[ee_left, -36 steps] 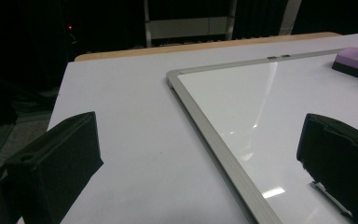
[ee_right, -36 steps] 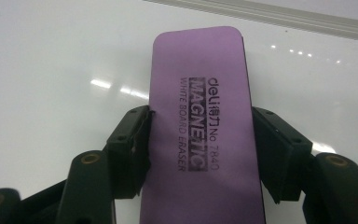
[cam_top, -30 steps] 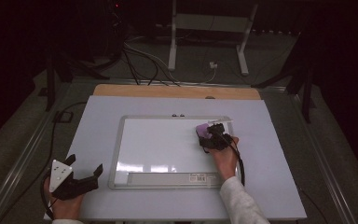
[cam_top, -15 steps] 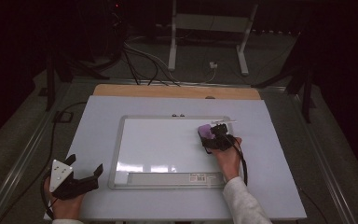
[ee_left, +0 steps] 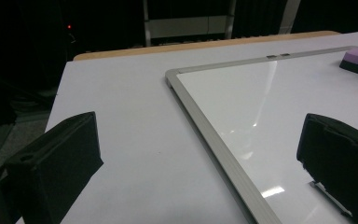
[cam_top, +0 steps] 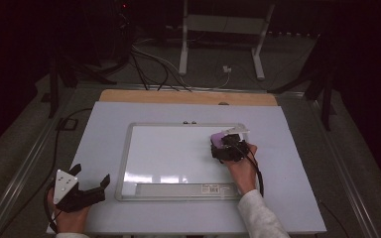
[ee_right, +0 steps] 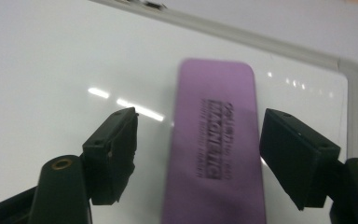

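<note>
A: Is the eraser point(ee_right: 213, 149) already taken?
B: Not yet. It lies flat on the whiteboard point(cam_top: 168, 153), near its far right corner, between the released jaws of the right gripper point(ee_right: 198, 149), untouched. The left gripper point(cam_top: 87, 191) waits open on the table point(cam_top: 287, 198)

I see a dark room, grey floor point(cam_top: 25, 134) strewn with black cables point(cam_top: 144, 59), a white metal stand point(cam_top: 221, 29) behind my desk point(cam_top: 287, 198), pale lavender top, wooden far edge point(cam_top: 188, 97).
</note>
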The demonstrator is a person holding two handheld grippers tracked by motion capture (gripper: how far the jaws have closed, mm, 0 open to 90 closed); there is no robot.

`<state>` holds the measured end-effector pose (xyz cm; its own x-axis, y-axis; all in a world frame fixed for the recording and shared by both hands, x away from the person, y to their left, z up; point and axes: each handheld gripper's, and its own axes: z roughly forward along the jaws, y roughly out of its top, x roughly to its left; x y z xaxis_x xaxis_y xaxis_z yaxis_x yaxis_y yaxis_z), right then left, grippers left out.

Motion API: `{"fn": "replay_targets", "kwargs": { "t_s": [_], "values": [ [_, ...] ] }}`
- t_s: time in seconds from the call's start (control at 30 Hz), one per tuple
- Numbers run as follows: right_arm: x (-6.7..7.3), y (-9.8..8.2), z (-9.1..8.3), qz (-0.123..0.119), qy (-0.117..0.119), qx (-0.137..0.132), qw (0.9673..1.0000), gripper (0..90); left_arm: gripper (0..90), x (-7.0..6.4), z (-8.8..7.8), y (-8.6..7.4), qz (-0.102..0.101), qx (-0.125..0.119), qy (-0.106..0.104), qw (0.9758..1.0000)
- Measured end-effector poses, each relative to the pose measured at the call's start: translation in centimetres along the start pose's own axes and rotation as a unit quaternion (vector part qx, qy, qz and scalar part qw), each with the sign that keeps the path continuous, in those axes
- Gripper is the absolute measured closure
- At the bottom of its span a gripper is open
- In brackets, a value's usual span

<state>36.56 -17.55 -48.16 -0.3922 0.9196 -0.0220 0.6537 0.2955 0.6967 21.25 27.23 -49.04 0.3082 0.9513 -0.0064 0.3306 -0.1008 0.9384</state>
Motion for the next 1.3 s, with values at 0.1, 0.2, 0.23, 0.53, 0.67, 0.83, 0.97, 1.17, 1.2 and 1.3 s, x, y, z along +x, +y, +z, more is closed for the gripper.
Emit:
{"fn": "replay_targets", "kwargs": {
  "t_s": [0.1,0.2,0.23,0.53,0.67,0.83,0.97,1.17,1.2,1.3],
  "values": [
    [0.6,0.0,-0.3,-0.021,0.004,0.0,0.9998,27.6,0.4,0.0,0.0,0.0,0.0,0.0,0.0,1.0],
    [0.8,-0.1,-0.1,-0.025,0.008,0.007,0.9996,27.6,0.4,0.0,0.0,0.0,-0.001,0.0,0.0,1.0],
    [0.7,-0.2,0.0,-0.026,0.008,0.009,0.9996,27.7,0.4,0.0,0.0,0.0,-0.001,0.0,0.0,1.0],
    [0.6,-0.5,0.3,-0.032,0.006,0.015,0.9994,29.1,0.4,0.0,0.0,0.0,0.0,0.0,-0.001,1.0],
    [0.5,-0.5,0.3,-0.032,0.007,0.015,0.9993,29.7,0.4,0.0,0.0,0.0,-0.001,0.001,0.0,1.0],
    [0.1,-0.5,0.3,-0.025,0.012,0.013,0.9995,29.5,0.4,0.0,0.0,0.0,-0.001,0.001,0.0,1.0],
    [-0.1,-0.8,0.2,-0.026,-0.002,0.009,0.9996,28.7,0.4,0.1,-0.1,0.0,-0.001,0.0,0.0,1.0],
    [0.0,-1.1,0.2,-0.045,-0.009,0.011,0.9989,29.1,0.4,0.0,0.0,0.0,0.0,0.001,0.0,1.0],
    [0.0,-1.0,0.2,-0.046,-0.009,0.012,0.9988,28.7,0.4,0.0,0.0,0.0,-0.001,0.0,0.0,1.0],
    [-0.2,-1.0,0.3,-0.047,-0.013,0.016,0.9987,27.6,0.4,0.0,0.0,0.0,-0.001,0.001,0.0,1.0]
  ]
}}
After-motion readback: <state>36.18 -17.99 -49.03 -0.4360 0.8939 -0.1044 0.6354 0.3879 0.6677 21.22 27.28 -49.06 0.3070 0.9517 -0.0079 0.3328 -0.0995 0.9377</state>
